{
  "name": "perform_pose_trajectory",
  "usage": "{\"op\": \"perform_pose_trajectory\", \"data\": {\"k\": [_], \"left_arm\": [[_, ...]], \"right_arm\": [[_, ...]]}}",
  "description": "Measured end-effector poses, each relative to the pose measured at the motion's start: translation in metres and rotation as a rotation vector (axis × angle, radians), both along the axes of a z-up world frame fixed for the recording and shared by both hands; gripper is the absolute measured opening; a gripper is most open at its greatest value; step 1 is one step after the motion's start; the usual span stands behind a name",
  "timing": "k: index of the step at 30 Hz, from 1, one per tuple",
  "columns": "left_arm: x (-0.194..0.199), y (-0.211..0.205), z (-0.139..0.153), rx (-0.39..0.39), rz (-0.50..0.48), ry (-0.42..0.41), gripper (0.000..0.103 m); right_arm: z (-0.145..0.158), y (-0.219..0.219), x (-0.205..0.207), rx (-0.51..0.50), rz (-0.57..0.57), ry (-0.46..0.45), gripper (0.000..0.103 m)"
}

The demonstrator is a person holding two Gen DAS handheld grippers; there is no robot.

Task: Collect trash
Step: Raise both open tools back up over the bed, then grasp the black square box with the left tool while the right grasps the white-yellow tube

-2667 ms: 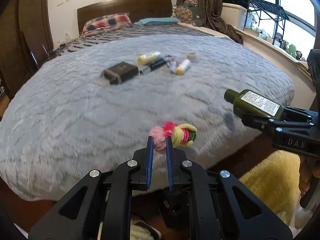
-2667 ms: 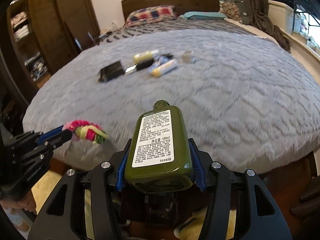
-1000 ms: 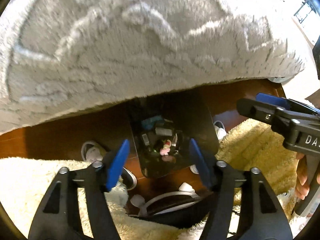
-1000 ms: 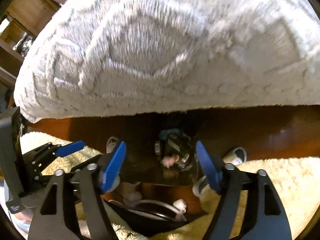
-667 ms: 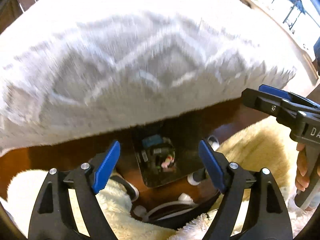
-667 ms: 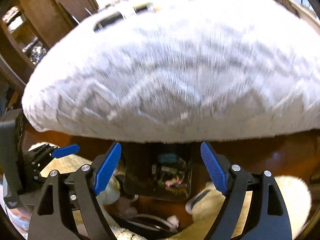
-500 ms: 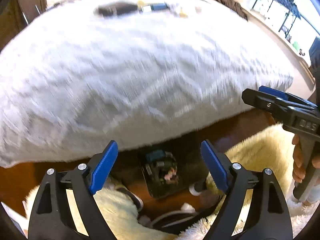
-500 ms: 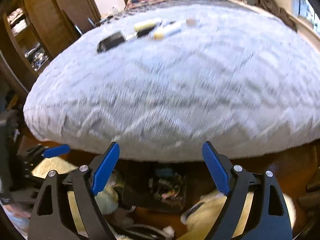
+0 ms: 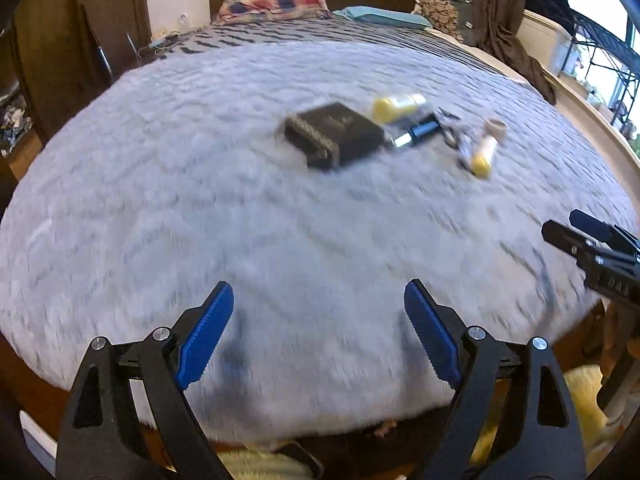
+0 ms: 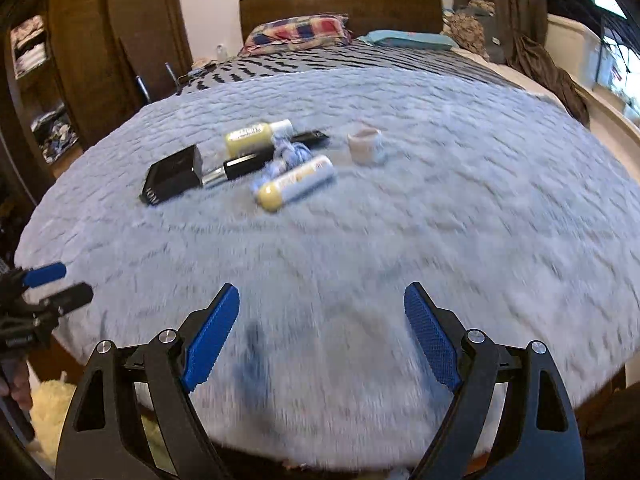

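Note:
Trash lies in a cluster on the grey fuzzy bedspread: a black box, a yellow bottle, a black tube, a white-and-yellow tube, a crumpled blue wrapper and a small beige cup. My left gripper hangs open and empty above the bed's near edge, well short of the cluster. My right gripper is likewise open and empty above the near edge.
A wooden headboard and a plaid pillow are at the far end. Dark wardrobes stand left of the bed; clothes and a window ledge lie to the right. A yellow shaggy rug covers the floor below.
Both grippers have risen from over the floor bin, where they dropped their items, and tilted up. The bin is out of sight now, and the bed top with the trash cluster fills both views.

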State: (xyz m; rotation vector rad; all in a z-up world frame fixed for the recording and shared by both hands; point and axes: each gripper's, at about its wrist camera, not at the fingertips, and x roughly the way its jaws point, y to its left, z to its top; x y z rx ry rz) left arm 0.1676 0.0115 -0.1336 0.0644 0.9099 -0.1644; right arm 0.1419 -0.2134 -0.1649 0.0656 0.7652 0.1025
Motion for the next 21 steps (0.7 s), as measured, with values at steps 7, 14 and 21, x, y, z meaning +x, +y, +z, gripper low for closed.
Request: {"op": "perform_pose_trajectory", "data": {"k": [7, 14, 21], "left_arm": [[0.045, -0.008, -0.006, 0.036, 0.024, -0.005, 0.083], [0.075, -0.020, -0.008, 0.019, 0.025, 0.002, 0.083], [0.097, -0.030, -0.004, 0.018, 0.055, 0.006, 0.085]], "right_arm": [[-0.001, 0.013, 0.050, -0.056, 0.037, 0.009, 0.084], [-0.005, 0.012, 0.075, -0.109, 0.055, 0.028, 0.084], [-0.012, 0.013, 0.092, -0.091, 0.106, 0.048, 0.084]]}}
